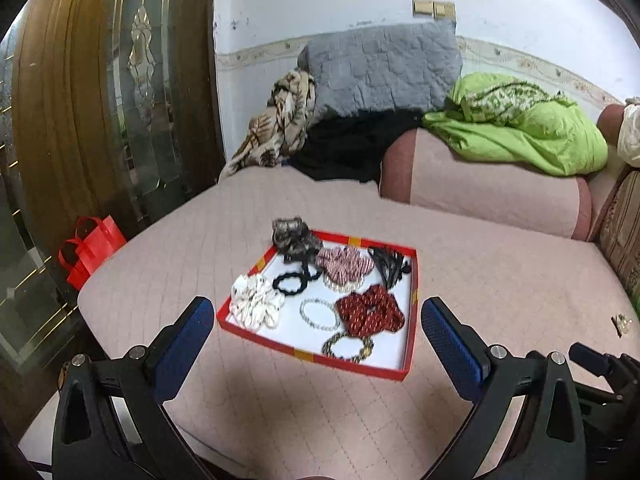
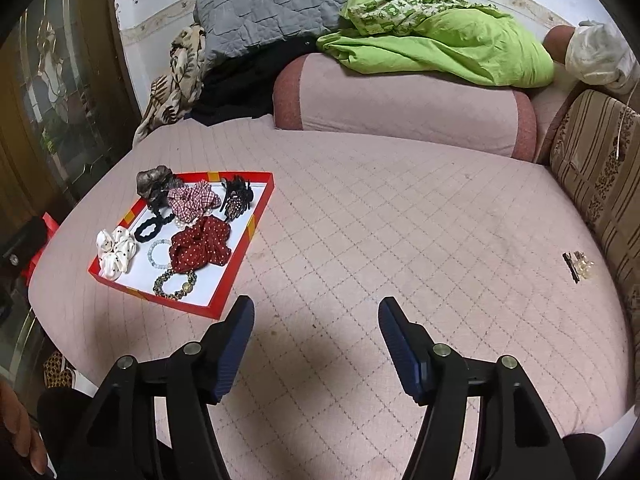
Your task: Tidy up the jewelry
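Observation:
A red-rimmed tray [image 1: 415,280] [image 2: 240,256] lies on the pink quilted bed. It holds a red dotted scrunchie [image 1: 370,312] [image 2: 200,245], a white scrunchie [image 1: 256,300] [image 2: 115,252], a pink checked scrunchie [image 1: 344,264], a black hair tie [image 1: 290,282], a clear bead bracelet [image 1: 320,314] [image 2: 158,254], a dark gold bead bracelet [image 1: 348,346] [image 2: 175,285] and a black claw clip [image 1: 390,264] [image 2: 237,198]. A small hair clip [image 2: 578,266] [image 1: 622,323] lies loose far right on the bed. My left gripper [image 1: 318,322] is open just before the tray. My right gripper [image 2: 316,320] is open and empty over bare quilt.
A pink bolster [image 2: 404,108] with a green blanket [image 2: 452,44] lies at the back. A grey pillow [image 1: 384,68] and patterned cloth [image 1: 280,120] lean on the wall. A red bag [image 1: 90,250] sits left of the bed by a wooden door. A striped cushion [image 2: 600,168] lines the right.

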The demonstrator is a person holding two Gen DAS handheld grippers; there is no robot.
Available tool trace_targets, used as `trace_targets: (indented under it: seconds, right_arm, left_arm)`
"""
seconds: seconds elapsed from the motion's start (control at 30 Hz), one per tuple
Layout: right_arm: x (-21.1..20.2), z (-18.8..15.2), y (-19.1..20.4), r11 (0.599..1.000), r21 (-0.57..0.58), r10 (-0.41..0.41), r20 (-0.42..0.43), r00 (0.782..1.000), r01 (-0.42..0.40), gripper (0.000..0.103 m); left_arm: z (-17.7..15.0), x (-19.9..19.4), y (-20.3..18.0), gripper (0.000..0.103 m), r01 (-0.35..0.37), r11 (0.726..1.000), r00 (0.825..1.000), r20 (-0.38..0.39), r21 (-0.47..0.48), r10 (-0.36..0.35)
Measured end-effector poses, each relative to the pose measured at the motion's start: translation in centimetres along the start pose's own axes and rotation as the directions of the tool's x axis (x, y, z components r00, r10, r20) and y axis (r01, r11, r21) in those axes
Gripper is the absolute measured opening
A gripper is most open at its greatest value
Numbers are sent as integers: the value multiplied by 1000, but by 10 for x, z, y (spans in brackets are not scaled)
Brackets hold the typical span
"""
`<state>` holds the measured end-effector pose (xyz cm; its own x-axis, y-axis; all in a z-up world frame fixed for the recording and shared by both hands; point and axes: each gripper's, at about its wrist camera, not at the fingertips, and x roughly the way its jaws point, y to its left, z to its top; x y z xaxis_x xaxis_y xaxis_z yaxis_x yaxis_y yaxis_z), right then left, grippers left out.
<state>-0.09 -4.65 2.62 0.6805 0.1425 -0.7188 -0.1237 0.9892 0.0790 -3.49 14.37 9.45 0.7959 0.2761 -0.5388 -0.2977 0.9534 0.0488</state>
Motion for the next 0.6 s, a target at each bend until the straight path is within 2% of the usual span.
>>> trace_targets:
  seconds: [0.13, 0.6]
  right_arm:
    - [-2, -1, 2, 1000, -6, -12, 8, 1000, 12, 70]
    - [2, -5, 11, 999, -31, -31, -1, 1000, 31, 72]
  left_arm:
    - [-5, 6, 0, 103, 27, 1000, 999, -44, -3, -27]
    - [-19, 24, -6, 103, 65, 997, 990, -126, 40, -59]
